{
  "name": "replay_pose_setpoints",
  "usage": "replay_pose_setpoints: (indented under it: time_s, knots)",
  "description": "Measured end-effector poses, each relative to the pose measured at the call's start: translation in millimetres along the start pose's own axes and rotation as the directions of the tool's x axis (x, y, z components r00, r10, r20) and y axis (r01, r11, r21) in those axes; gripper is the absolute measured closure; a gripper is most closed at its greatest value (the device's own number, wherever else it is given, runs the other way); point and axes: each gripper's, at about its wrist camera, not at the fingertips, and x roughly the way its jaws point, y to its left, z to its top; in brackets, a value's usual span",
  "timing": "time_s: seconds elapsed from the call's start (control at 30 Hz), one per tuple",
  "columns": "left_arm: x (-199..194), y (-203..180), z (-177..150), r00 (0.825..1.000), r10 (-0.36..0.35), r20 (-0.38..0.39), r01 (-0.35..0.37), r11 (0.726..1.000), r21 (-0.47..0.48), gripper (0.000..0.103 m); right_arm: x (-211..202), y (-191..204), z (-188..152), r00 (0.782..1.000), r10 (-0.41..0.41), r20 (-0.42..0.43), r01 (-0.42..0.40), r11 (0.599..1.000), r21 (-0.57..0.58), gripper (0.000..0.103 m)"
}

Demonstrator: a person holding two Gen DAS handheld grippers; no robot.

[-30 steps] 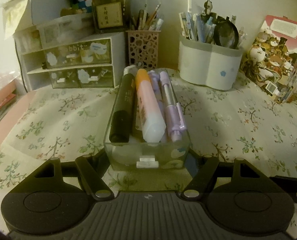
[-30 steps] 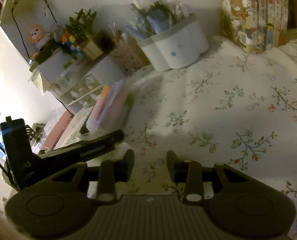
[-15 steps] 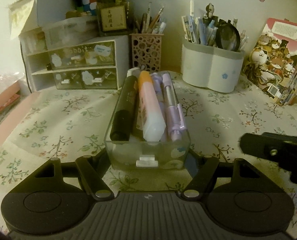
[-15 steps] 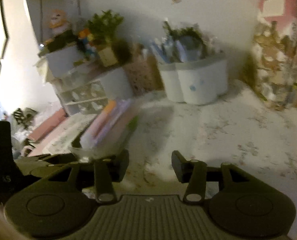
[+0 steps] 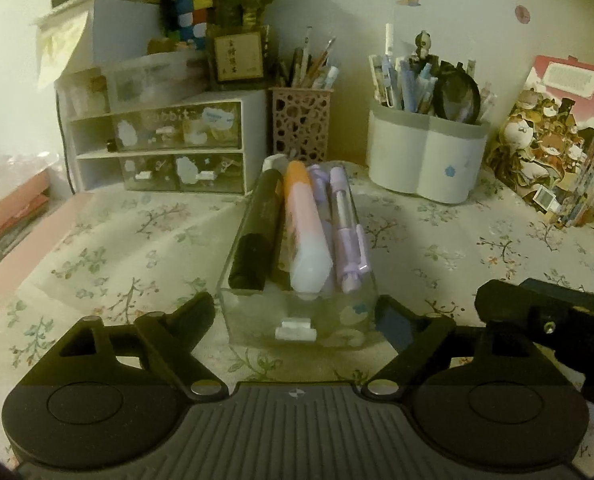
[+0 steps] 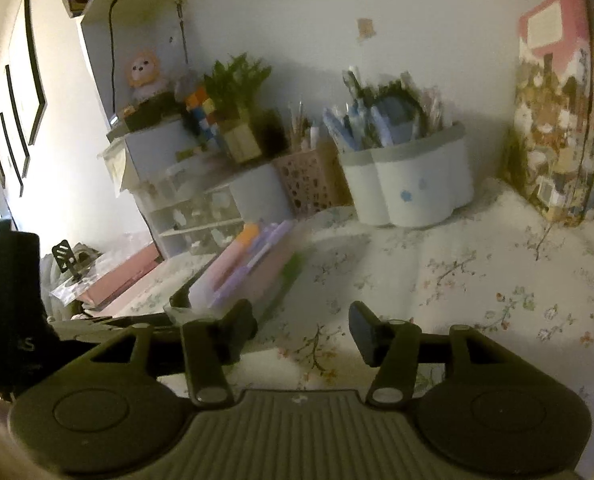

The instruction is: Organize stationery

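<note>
A clear plastic tray rests on the floral cloth and holds a black marker, an orange-and-pink highlighter and a purple pen. My left gripper straddles the tray's near end. Its jaws are opening, with a small gap showing between each pad and the tray's sides. In the right wrist view my right gripper hangs open over bare cloth with nothing between its fingers. The tray's pens lie blurred just beyond its left finger. The right gripper's body shows at the right of the left wrist view.
Along the back wall stand a white drawer unit, a pink perforated pen cup and a white pen holder. Upright books stand at the right. Pink books lie at the left edge.
The left jaws were shut on the tray and have spread off its sides. The right gripper has rolled level, widened a little and entered the left wrist view.
</note>
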Motion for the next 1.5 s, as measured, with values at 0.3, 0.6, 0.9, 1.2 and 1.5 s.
replay_pose_setpoints:
  time_s: [0.3,0.6,0.9,1.2,1.5]
  knots:
    - [-40.7,13.9,-6.2,0.999,0.005,0.04,-0.005,1.0,0.012,0.005,2.3,-3.5,3.7,0.997,0.014,-0.079,-0.01,0.999,0.053,0.052]
    - [-118.0,-5.4,-7.6,0.999,0.028,0.038,-0.03,0.997,0.077,0.005,-70.4,41.5,11.5,0.996,-0.072,-0.055,0.078,0.992,0.097,0.04]
    - [-169.0,-11.3,-17.7,0.999,0.016,0.035,-0.016,1.0,0.014,0.005,-116.7,72.2,17.3,0.99,-0.101,-0.101,0.103,0.994,0.024,0.034]
    - [-168.3,-13.1,-14.1,0.998,0.043,0.042,-0.044,0.999,0.004,0.005,-130.9,54.5,21.7,0.983,-0.149,-0.108,0.159,0.984,0.085,0.028]
    - [-166.0,-8.4,-14.7,0.999,0.036,0.027,-0.035,0.999,-0.013,0.005,-136.0,48.2,19.2,0.985,-0.132,-0.113,0.14,0.988,0.062,0.028]
